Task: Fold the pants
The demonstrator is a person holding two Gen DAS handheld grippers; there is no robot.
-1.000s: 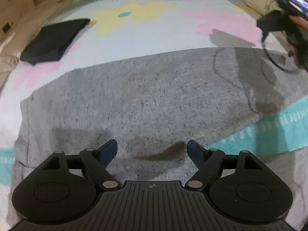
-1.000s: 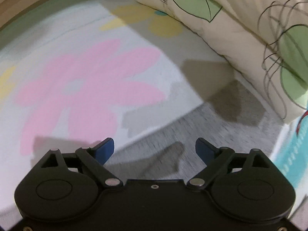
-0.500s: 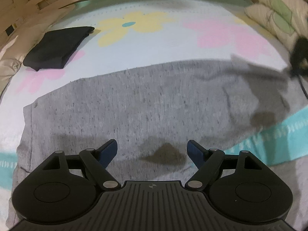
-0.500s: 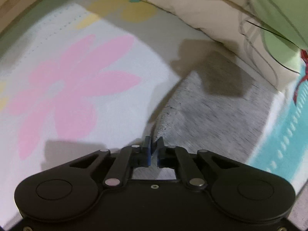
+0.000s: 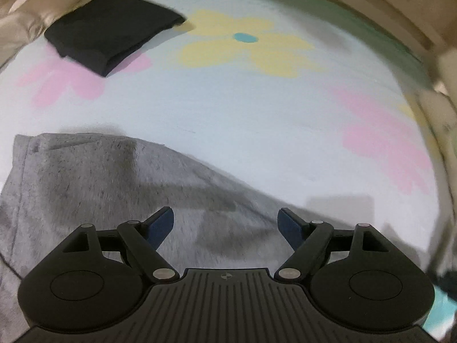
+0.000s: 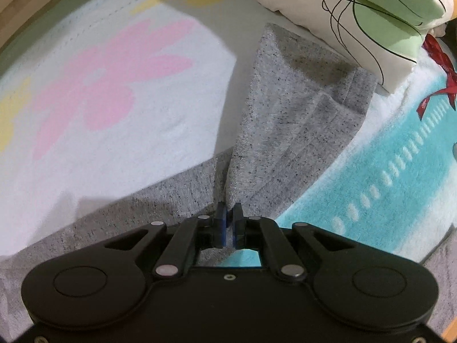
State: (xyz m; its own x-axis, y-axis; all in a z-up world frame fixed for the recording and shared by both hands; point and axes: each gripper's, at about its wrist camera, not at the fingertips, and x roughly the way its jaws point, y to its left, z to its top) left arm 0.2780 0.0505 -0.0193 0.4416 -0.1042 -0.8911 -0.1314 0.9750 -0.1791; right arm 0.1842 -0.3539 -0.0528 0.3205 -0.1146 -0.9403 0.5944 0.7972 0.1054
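Note:
Grey speckled pants (image 5: 94,188) lie spread on a flowered bed sheet (image 5: 242,120). In the left wrist view my left gripper (image 5: 225,223) hangs open above the pants near one hemmed end, nothing between its blue pads. In the right wrist view my right gripper (image 6: 228,217) is shut on the edge of the grey pants (image 6: 288,120), and the pinched cloth rises in a lifted fold that runs away toward the pillow. The pants' far corner is turned up against the pillow.
A folded black garment (image 5: 111,40) lies at the far left of the bed. A cream and green pillow (image 6: 357,8) sits behind the lifted cloth. A teal blanket (image 6: 380,165) lies to the right, with a red wrapper (image 6: 440,57) near it.
My right gripper closed on the pants' edge and lifted it into a fold. My left gripper slid toward the pants' hemmed end and rolled; the black garment now looks closer.

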